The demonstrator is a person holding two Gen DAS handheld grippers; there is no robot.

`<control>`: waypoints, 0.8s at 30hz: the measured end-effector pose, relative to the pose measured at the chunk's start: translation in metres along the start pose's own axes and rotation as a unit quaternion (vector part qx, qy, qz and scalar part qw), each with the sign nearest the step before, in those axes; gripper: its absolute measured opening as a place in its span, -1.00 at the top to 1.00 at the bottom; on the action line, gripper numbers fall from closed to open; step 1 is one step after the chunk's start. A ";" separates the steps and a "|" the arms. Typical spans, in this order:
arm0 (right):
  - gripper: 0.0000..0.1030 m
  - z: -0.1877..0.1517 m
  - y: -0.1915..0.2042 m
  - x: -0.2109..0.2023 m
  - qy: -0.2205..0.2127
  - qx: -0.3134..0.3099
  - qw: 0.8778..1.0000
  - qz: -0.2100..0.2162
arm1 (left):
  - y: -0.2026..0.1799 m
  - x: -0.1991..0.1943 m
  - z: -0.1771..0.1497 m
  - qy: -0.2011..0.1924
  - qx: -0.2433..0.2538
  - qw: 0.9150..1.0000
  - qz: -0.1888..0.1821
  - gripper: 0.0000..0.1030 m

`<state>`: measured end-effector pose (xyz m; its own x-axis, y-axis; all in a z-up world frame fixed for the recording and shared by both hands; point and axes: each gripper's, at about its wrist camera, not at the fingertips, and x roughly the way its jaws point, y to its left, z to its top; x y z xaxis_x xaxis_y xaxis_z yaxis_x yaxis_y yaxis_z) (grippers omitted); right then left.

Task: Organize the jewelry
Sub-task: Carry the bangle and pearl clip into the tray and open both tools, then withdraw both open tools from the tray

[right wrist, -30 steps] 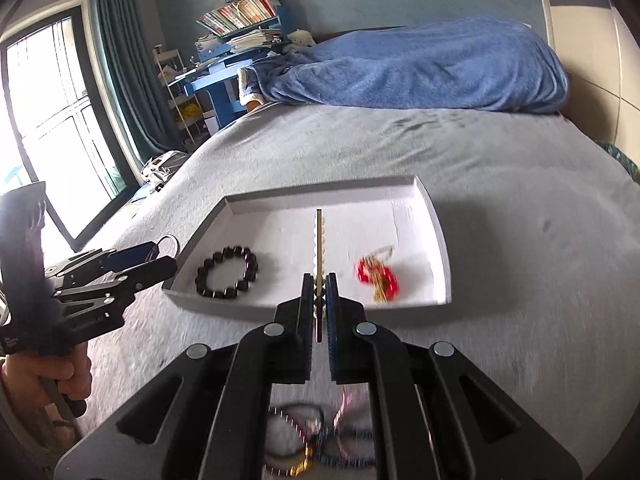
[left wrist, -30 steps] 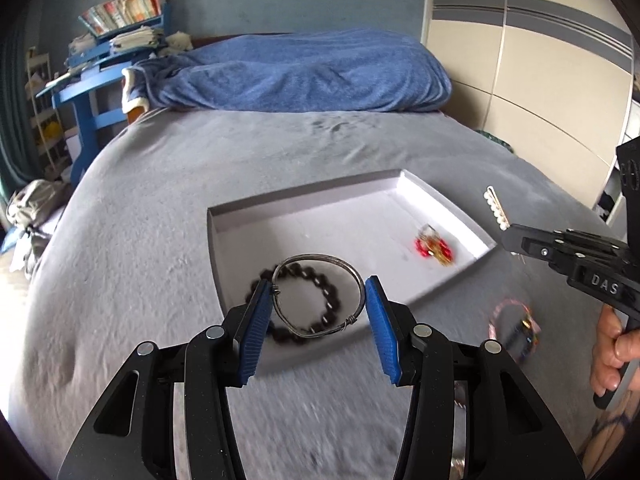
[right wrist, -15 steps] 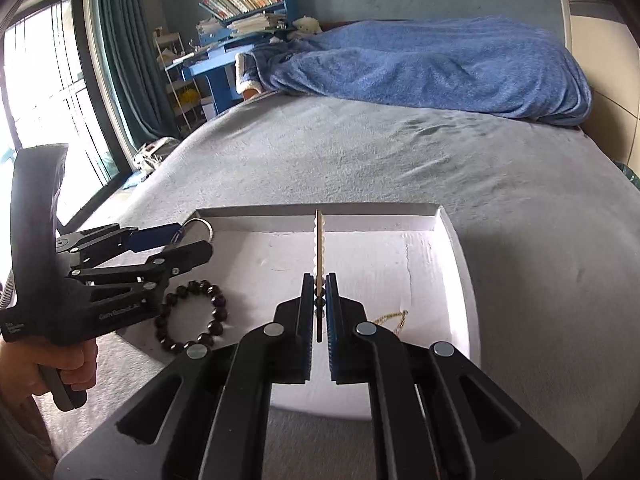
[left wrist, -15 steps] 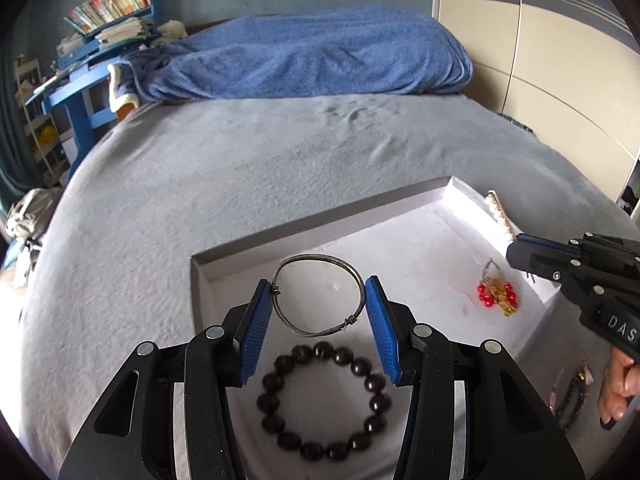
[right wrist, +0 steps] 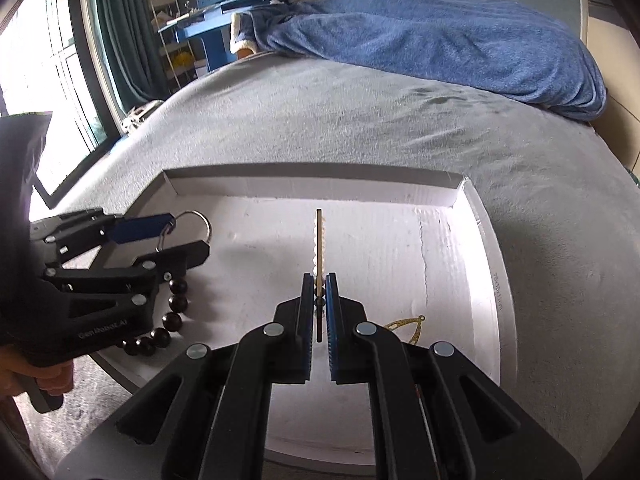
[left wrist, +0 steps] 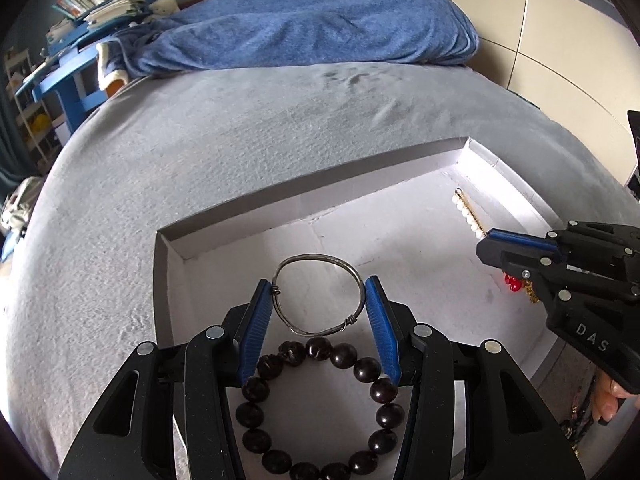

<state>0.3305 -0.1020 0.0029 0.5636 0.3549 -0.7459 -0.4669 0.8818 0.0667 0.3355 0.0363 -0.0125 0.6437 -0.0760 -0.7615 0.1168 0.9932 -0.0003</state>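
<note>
A white tray (left wrist: 240,216) lies on the grey bed; it also shows in the right wrist view (right wrist: 304,182). My left gripper (left wrist: 319,286) is shut on a thin silver bangle (left wrist: 320,259) and holds it over the tray's left part, above a dark bead bracelet (left wrist: 372,368). My right gripper (right wrist: 319,280) is shut on a gold hair clip with pearls (right wrist: 319,240), held over the tray's middle. The clip (left wrist: 466,210) and right gripper (left wrist: 486,245) show in the left wrist view. Red and gold earrings (left wrist: 514,283) lie in the tray under the right gripper.
A blue blanket (left wrist: 320,28) lies at the far end of the bed. Beaded bracelets (left wrist: 580,412) lie on the bed right of the tray. A blue desk with books (right wrist: 224,20) and a window stand to the left. Wardrobe doors (left wrist: 560,32) are on the right.
Both grippers have moved forward over the tray, each still holding its piece. The bead bracelet now lies under the left gripper, and the earrings under the right one.
</note>
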 end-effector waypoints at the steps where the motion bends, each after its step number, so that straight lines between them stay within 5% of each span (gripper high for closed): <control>1: 0.89 -0.001 0.000 0.002 0.003 0.000 1.000 -0.001 | -0.001 0.001 0.000 0.003 0.002 1.000 0.000 0.04; 7: 0.89 -0.004 -0.001 0.010 0.017 -0.003 1.000 -0.009 | -0.003 0.001 -0.001 0.005 0.010 1.000 0.007 0.01; 10: 0.86 -0.006 0.001 0.011 0.019 -0.008 1.000 -0.010 | -0.004 -0.004 -0.001 -0.007 0.010 1.000 0.011 -0.25; 12: 0.76 -0.005 0.002 0.009 0.016 -0.014 1.000 -0.010 | -0.004 -0.007 0.000 -0.014 0.013 1.000 0.016 -0.36; 14: 0.43 -0.006 0.003 0.004 0.008 -0.018 1.000 -0.008 | -0.004 -0.011 0.001 -0.021 0.011 1.000 0.019 -0.50; 24: 0.22 -0.010 -0.008 -0.039 -0.037 0.015 0.999 -0.010 | -0.007 -0.049 -0.006 -0.053 0.000 0.998 0.028 -0.72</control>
<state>0.3056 -0.1258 0.0251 0.6218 0.3575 -0.6968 -0.4351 0.8975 0.0721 0.2989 0.0338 0.0212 0.7257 -0.0300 -0.6874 0.0794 0.9960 0.0403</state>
